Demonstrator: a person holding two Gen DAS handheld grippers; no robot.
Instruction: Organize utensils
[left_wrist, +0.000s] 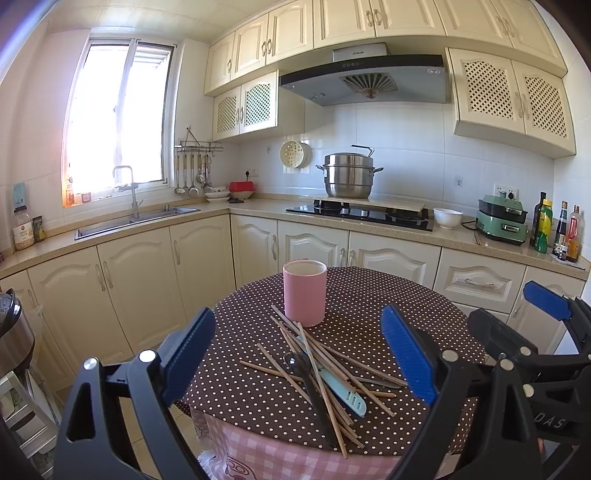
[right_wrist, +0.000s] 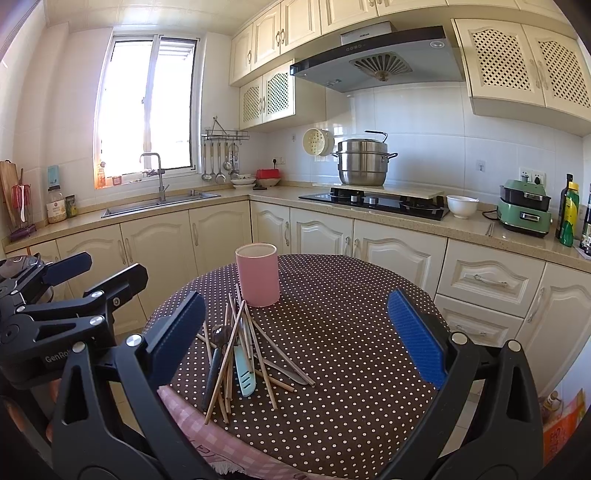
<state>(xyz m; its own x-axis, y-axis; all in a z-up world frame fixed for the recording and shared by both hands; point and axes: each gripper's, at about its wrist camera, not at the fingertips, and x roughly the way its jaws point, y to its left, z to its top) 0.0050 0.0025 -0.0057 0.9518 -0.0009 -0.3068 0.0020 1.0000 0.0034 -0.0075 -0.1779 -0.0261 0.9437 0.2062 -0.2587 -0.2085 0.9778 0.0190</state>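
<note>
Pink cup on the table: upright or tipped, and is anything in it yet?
Upright. The pink cup stands on its base with its rim up, and no utensil sticks out above it. The chopsticks lie piled beside it.

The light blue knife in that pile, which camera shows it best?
The left wrist view: the light blue knife lies nearer the middle, its slotted end clear, with chopsticks and a black utensil crossing it. The right wrist view shows the knife smaller, upper part buried under sticks.
</note>
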